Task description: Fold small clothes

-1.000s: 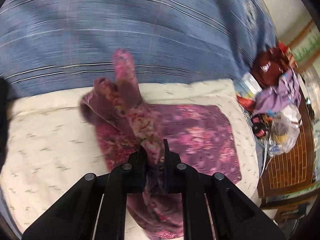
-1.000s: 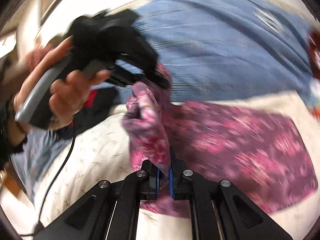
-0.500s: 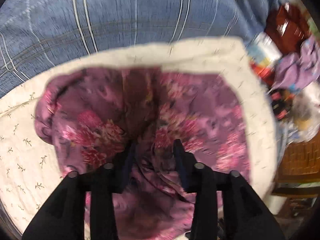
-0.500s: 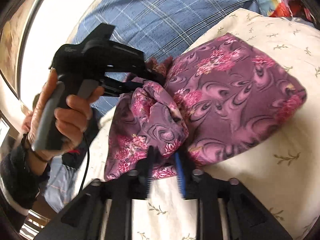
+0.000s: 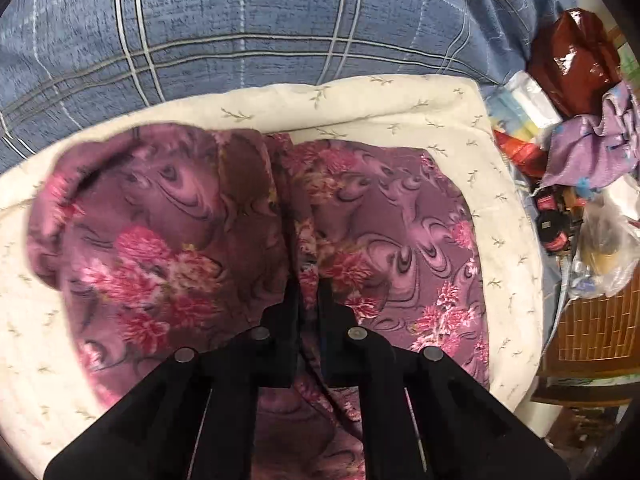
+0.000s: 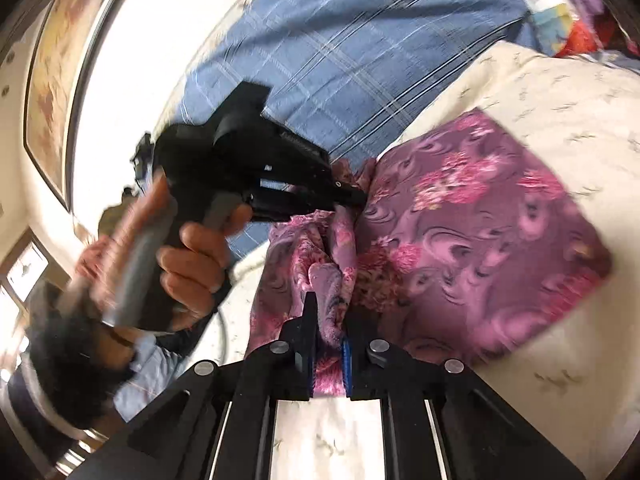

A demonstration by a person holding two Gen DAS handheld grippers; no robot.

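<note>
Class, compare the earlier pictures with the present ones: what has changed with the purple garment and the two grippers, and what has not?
Both hand-held grippers, left and right, brought the lifted garment down onto the cream pad, briefly opened, then closed on bunched cloth again. The garment now lies flatter. The pad, blue bedspread and side clutter stayed as they were.

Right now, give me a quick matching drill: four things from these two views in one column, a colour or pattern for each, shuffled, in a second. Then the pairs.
Things:
1. garment
2. quilted pad
3. bedcover
4. crumpled cloth

Descriptions:
A. blue with pale check lines
B. plain lilac, bunched among the clutter beside the pad
C. purple with pink flowers
D. cream with small sprigs

Pairs: 1-C, 2-D, 3-A, 4-B
</note>
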